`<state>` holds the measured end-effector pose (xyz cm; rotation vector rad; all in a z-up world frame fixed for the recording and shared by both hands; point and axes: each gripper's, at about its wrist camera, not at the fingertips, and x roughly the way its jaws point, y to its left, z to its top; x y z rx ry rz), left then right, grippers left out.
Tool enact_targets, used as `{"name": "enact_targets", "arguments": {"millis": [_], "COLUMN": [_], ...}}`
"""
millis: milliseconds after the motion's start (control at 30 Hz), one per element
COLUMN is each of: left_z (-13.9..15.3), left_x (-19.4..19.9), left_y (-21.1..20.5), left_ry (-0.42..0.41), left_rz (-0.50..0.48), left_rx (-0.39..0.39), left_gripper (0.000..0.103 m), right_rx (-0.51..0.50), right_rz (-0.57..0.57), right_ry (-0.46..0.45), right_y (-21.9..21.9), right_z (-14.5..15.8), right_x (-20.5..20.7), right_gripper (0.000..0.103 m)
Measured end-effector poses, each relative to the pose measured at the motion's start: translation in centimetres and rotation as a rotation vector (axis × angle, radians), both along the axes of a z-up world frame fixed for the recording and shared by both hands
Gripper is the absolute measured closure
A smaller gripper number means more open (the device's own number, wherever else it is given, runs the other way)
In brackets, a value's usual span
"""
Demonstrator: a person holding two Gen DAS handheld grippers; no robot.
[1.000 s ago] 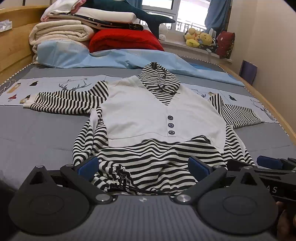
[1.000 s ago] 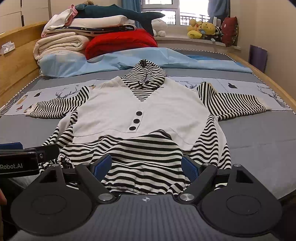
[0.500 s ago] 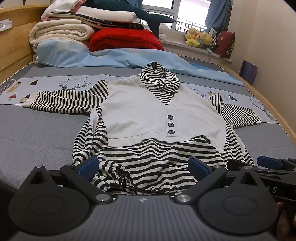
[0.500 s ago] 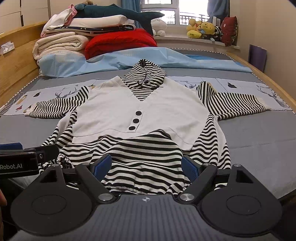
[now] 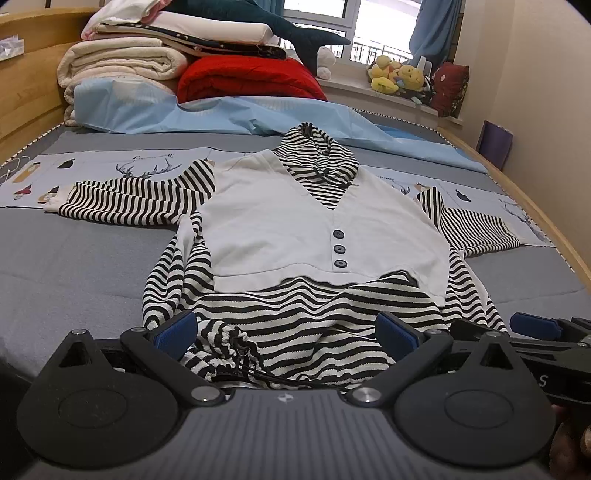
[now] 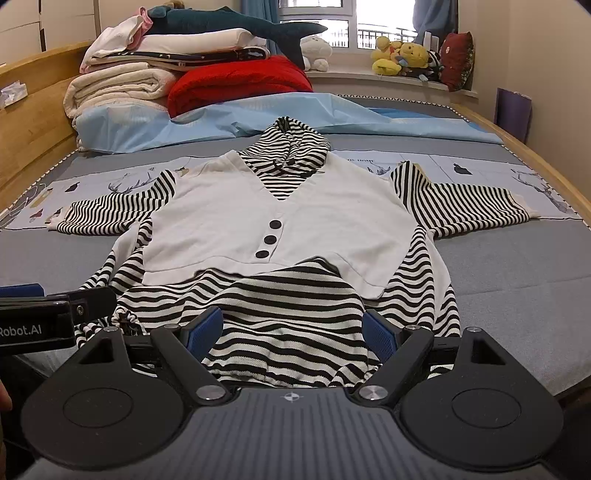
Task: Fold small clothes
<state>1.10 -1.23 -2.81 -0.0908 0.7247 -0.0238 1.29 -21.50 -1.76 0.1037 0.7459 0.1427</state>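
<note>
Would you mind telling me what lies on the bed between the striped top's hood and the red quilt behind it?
A rumpled light-blue sheet lies between the hood and the red quilt, plus a strip of bare grey bedcover; the right wrist view shows it clearly.

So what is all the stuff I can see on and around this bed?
Black-and-white striped hooded top with white buttoned vest front: one, spread flat mid-bed, sleeves out sideways.
Dark round buttons: three, in a line on the vest.
Grey bed cover with a pale blue animal-print band: one, under the top.
Light blue sheet: one, rumpled beyond the hood.
Red padded quilt: one, at the head end.
Cream folded blankets: a stack, beside the quilt.
Dark teal plush shark: one, on the stack.
Yellow soft toys: several, on the windowsill.
Left gripper: black, blue pads, open at the hem.
Right gripper: the same, open at the hem.
</note>
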Motion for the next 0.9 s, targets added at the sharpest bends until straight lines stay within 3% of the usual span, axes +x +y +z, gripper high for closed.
{"name": "enact_targets", "arguments": {"millis": [567, 733, 900], "left_z": [2.0, 3.8, 5.4], "left_x": [1.0, 3.7, 9.5], "left_y": [0.6, 1.8, 3.8], "left_ry": [-0.055, -0.099, -0.138], "left_rz": [0.001, 0.001, 0.031], "left_rx": [0.023, 0.03, 0.021], "left_gripper": [0.001, 0.004, 0.014], "right_rx": [0.013, 0.026, 0.016], "right_rz": [-0.024, -0.04, -0.054], "right_ry": [0.018, -0.003, -0.03], "right_y": [0.2, 0.1, -0.1], "right_z": [-0.3, -0.3, -0.3], "right_x": [0.8, 1.2, 1.7], "right_gripper": [0.02, 0.02, 0.02]}}
